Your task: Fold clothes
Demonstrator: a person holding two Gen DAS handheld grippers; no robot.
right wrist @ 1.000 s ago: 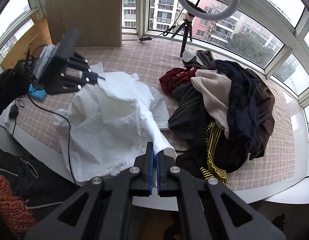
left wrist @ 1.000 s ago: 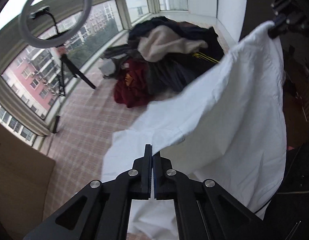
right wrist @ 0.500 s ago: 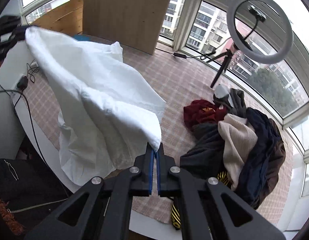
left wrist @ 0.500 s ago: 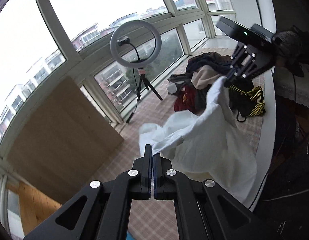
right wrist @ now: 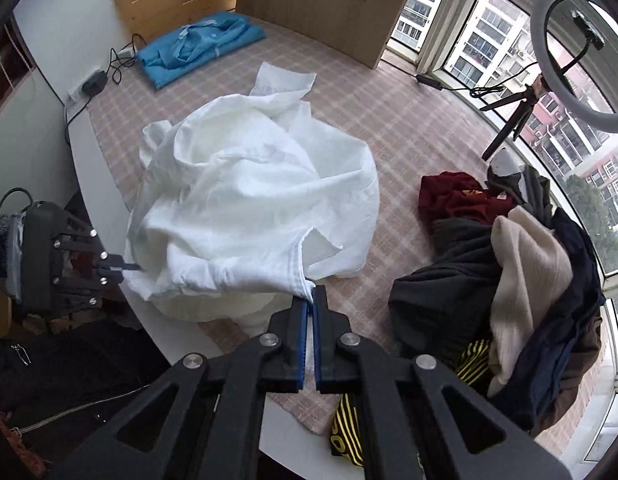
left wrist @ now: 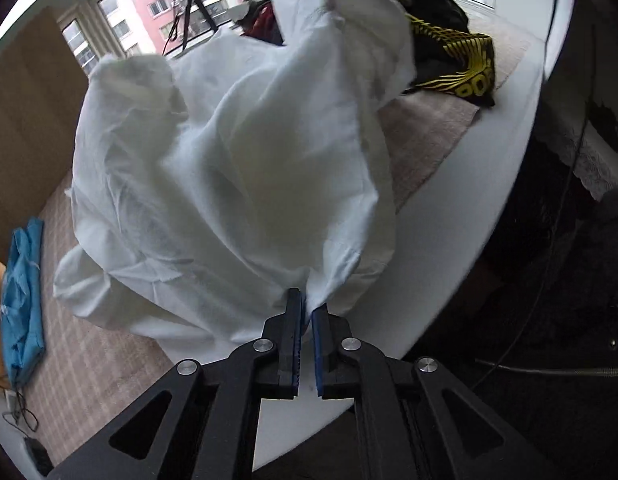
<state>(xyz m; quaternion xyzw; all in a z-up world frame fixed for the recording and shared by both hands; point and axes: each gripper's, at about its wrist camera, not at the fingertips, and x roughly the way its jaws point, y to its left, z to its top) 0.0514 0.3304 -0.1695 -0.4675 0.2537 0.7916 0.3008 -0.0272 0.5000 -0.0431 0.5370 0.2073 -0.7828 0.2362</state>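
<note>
In the left wrist view, the left gripper (left wrist: 308, 312) is seen at the near edge of the white table (left wrist: 449, 248), its jaws just parting with a fold of the white garment (left wrist: 237, 168) still caught between the blue pads. The garment is billowed up in a crumpled mound over the checked mat (left wrist: 425, 128). A blue cloth (left wrist: 21, 300) is laid at the far left, and a black and yellow striped item (left wrist: 465, 68) is seen beyond the garment.

In the right wrist view, the right gripper (right wrist: 311, 300) is pressed together on a hemmed corner of the white garment (right wrist: 249, 208), which is heaped on the checked mat (right wrist: 389, 92) near the table's (right wrist: 97, 184) edge. The left gripper (right wrist: 133, 267) is met at the garment's left side. A pile of dark clothes (right wrist: 509, 272) is stacked to the right, and a ring light (right wrist: 573, 52) is stood by the window.
</note>
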